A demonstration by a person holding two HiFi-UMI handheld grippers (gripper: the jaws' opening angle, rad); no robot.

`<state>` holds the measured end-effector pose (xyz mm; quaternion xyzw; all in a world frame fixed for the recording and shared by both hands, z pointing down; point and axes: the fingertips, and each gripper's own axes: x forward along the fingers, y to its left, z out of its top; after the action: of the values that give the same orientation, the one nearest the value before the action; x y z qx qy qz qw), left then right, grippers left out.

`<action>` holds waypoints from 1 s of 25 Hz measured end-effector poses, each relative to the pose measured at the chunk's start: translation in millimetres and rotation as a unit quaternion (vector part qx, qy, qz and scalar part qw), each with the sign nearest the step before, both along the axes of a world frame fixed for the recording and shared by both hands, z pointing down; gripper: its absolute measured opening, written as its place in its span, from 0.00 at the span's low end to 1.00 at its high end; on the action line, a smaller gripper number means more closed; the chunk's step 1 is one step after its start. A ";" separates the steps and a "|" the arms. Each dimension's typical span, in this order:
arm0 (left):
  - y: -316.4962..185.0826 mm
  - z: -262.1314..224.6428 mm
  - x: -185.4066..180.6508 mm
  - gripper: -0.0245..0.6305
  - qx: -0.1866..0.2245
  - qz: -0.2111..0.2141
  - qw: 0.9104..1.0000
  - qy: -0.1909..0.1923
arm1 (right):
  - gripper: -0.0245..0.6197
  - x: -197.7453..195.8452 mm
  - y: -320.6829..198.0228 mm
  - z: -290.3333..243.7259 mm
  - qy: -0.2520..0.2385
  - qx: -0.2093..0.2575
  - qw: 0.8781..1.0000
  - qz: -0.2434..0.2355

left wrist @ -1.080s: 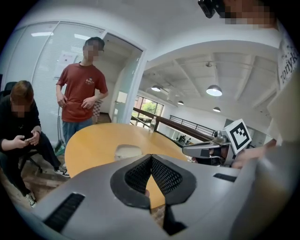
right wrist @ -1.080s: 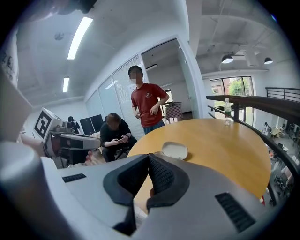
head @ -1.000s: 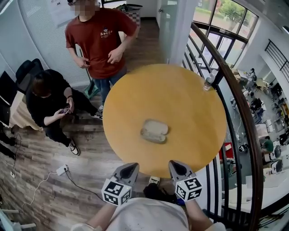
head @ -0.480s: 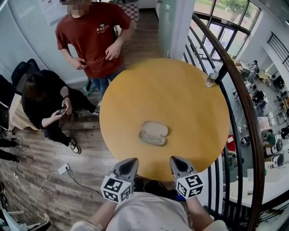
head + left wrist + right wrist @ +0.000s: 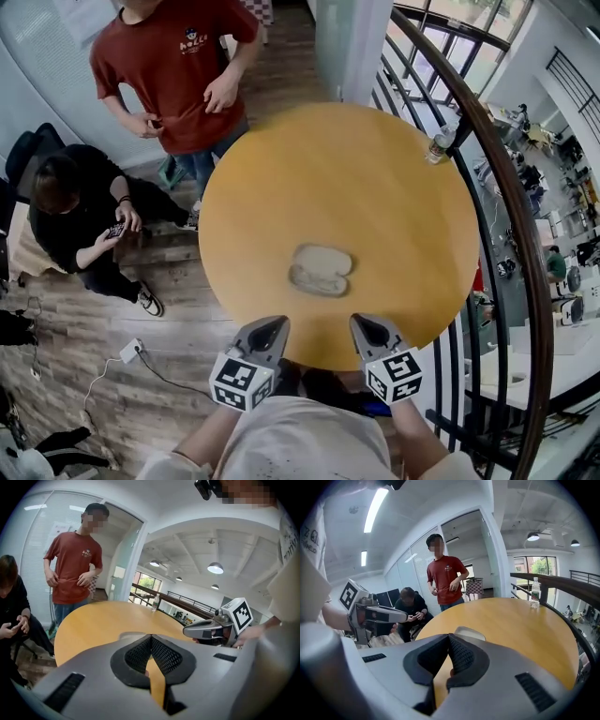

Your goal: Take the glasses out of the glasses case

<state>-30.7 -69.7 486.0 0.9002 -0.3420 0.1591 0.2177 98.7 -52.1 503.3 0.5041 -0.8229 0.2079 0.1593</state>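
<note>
A: Fingers first, left side?
B: Left gripper (image 5: pixel 151 637): fingers pressed together at the tips, nothing between them.
A: Right?
B: Right gripper (image 5: pixel 449 637) is the same. Fingers meet at the tips, empty.
A: Where are they?
B: Side by side at the near edge of the round wooden counter (image 5: pixel 356 169), apart from each other, tips pointing in over it. Neither touches anything.
A: Task thing?
B: Glasses case (image 5: pixel 321 270), pale grey, lies flat on the counter just beyond the two grippers, about midway between their lines. It's nearer the near edge than the far one. Lid looks down.
A: Anything else on the counter?
B: One plastic bottle (image 5: pixel 437 145), upright at the far right rim, just beside the dark curved railing (image 5: pixel 487 159). Well apart from the case.
A: People?
B: Person in a red shirt (image 5: pixel 178 66) stands past the far left edge, hands at the waist. Person in black (image 5: pixel 66 206) is seated left of the counter, both hands on a phone. Wooden floor (image 5: pixel 178 319) under them.
</note>
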 end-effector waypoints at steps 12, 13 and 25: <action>-30.2 34.8 6.7 0.07 -0.020 0.012 1.000 -0.008 | 0.08 -10.8 -50.0 39.4 0.057 -0.024 0.997 -0.044; -32.9 37.6 6.4 0.07 -0.022 0.013 1.000 -0.008 | 0.08 -12.2 -53.6 43.5 0.061 -0.027 0.997 -0.047; -62.1 63.3 13.1 0.07 -0.055 0.020 0.998 -0.015 | 0.08 -24.8 -98.2 83.5 0.103 -0.064 0.987 -0.101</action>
<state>-17.5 -131.8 549.3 0.8911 -0.3176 0.1959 0.2584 73.9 -150.2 586.7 0.4255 -0.8342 0.1897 0.2950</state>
